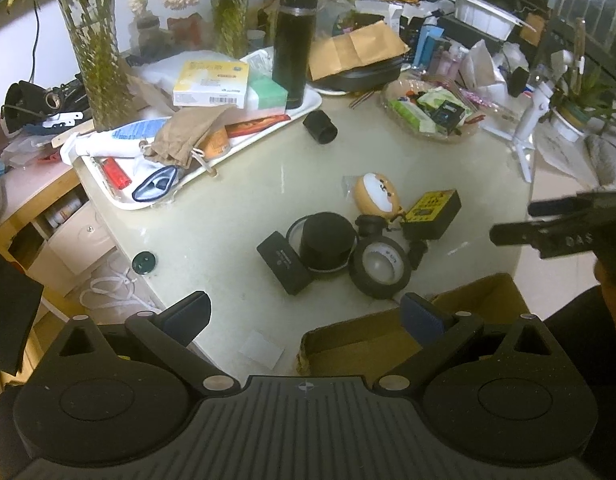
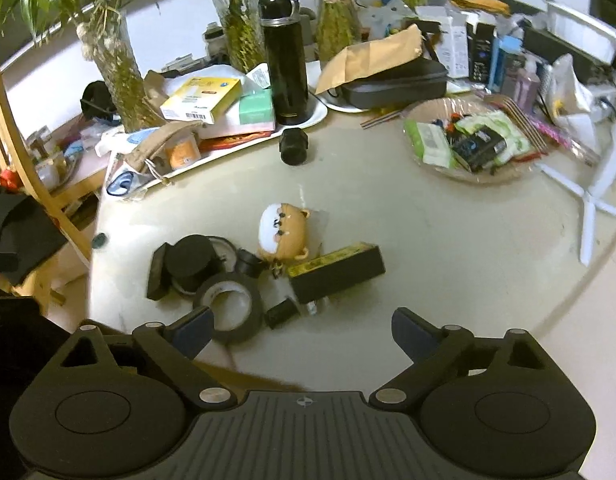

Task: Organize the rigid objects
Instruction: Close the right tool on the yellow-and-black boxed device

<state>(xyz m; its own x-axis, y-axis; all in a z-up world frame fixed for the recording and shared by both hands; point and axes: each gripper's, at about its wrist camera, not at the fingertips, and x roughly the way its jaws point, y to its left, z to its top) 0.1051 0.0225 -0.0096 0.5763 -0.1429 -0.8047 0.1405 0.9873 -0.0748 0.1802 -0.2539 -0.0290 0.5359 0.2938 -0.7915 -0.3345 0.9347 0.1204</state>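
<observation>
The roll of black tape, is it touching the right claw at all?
Cannot tell. In the right wrist view one finger of the right claw overlaps the black tape roll, but neither view shows the height between them.

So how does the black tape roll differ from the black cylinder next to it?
The tape roll is a low open ring, and the table shows pale through its hole; the black cylinder is taller with a closed flat top. The tape roll lies nearest the cardboard box, while the black cylinder stands farther back, beside the flat black case. Both are round, black and in the same cluster, untouched by either claw.
</observation>
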